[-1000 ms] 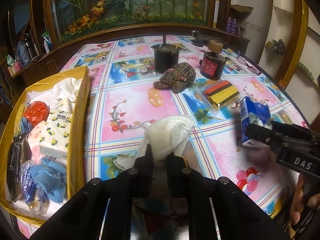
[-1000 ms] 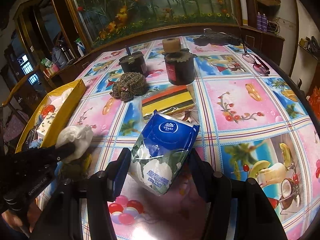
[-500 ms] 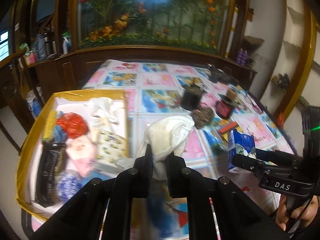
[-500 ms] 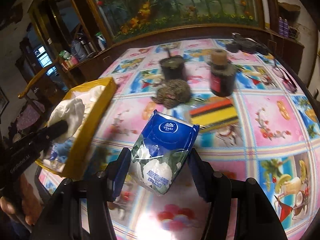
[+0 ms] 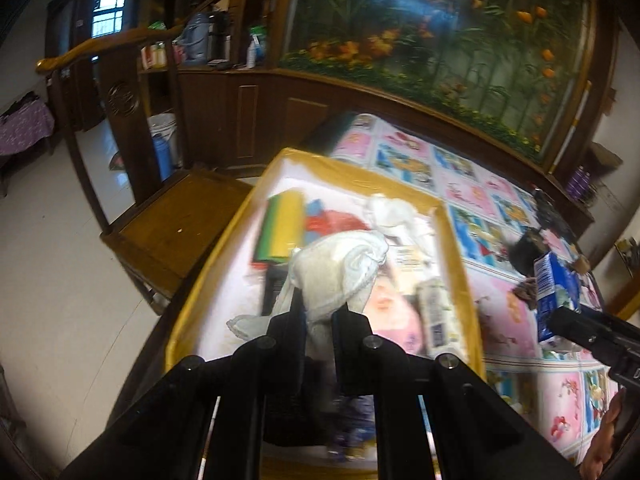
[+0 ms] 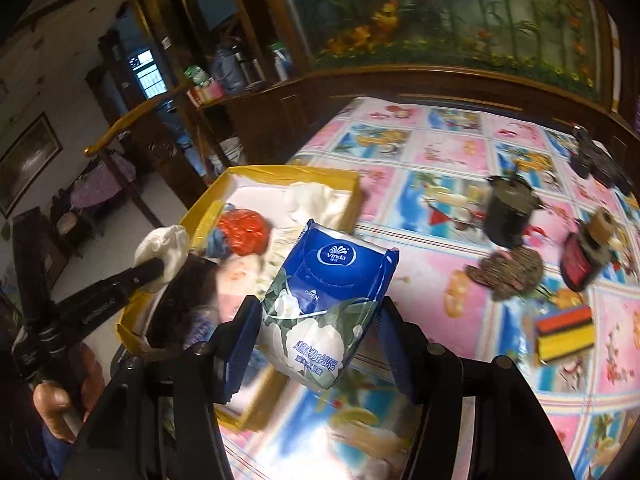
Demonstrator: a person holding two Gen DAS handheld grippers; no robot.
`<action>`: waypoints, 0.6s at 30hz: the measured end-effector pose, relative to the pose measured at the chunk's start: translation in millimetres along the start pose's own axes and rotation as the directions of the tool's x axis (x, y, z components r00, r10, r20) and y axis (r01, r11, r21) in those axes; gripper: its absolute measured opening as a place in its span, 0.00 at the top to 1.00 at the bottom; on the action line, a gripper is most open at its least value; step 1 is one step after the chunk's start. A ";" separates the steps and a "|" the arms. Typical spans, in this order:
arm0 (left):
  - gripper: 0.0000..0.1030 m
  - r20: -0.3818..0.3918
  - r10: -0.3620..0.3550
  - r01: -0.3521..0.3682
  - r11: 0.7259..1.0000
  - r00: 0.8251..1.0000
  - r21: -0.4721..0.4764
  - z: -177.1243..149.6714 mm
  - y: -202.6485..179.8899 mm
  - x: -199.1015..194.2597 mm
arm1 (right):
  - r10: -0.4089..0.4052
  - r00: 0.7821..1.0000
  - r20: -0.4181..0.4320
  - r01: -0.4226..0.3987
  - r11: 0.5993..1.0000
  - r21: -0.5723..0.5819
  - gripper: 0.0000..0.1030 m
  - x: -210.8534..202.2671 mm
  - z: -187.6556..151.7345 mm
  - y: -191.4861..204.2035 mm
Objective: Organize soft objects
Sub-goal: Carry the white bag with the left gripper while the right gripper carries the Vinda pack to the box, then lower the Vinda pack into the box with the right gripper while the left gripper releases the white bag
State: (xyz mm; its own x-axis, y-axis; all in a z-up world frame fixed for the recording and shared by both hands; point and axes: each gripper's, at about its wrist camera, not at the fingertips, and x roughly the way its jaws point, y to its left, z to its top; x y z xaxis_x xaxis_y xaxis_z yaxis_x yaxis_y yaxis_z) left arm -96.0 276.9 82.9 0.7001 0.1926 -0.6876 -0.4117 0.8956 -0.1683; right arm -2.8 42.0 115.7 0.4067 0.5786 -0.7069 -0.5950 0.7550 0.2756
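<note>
1. Holding a white cloth [image 5: 340, 268], the left gripper [image 5: 318, 316] has its jaws closed tight on the fabric, which bunches up above the fingertips and trails a loose corner to the left; it hangs above the yellow box [image 5: 460, 248].
2. Right gripper [image 6: 316, 344]: jaws set about halfway apart, pressed on both sides of a blue tissue pack [image 6: 324, 304] printed with white flowers; the pack stands tilted between them, over the near right edge of the box.
3. Yellow box, with a white lining, sitting at the left edge of the bench [image 6: 440, 152], which is covered with a pink and blue pictured cloth.
4. Box contents, partly blurred: a yellow and green sponge [image 5: 280, 228] at the far left, a red crumpled item [image 6: 244, 230], a white cloth [image 5: 396, 212] at the far end, a printed tissue pack [image 5: 434, 312] along the right wall, and a dark packet [image 6: 184, 300] at the near end.
5. On the bench right of the box, well apart from it: a dark pot [image 6: 508, 212], a woven brown pad [image 6: 508, 272], a dark jar with a cork top [image 6: 584, 252], and a striped orange and yellow sponge [image 6: 564, 332].
6. Wooden chair [image 5: 172, 232] standing on the floor just left of the box.
7. A hand [image 6: 60, 400] grips the left gripper's handle at the near left.
</note>
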 end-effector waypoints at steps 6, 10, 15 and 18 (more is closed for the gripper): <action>0.89 -0.029 0.032 -0.033 0.998 0.999 -0.045 0.0 25.9 13.7 | 0.043 0.998 -0.046 -0.044 0.998 -0.036 0.38 41.9 23.0 32.8; 0.89 -0.052 0.029 -0.032 0.998 0.998 -0.058 -3.3 33.4 19.7 | 0.039 0.994 -0.106 -0.045 0.998 -0.050 0.38 79.0 33.2 50.1; 0.89 -0.060 0.036 -0.040 0.998 0.998 -0.056 -4.7 38.5 21.1 | 0.032 0.989 -0.144 -0.044 0.996 -0.076 0.38 110.0 38.7 69.9; 0.89 -0.069 0.039 -0.043 0.998 0.997 -0.051 -6.1 38.5 23.2 | 0.021 0.987 -0.162 -0.034 0.996 -0.078 0.38 123.1 39.8 76.7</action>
State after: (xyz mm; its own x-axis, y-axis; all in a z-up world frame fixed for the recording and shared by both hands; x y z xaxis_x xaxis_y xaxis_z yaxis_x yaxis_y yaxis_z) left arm -99.1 313.5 56.2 0.6412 0.1996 -0.7409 -0.4709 0.8648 -0.1745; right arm 29.3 183.4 75.8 0.2765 0.5369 -0.7970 -0.6611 0.7082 0.2477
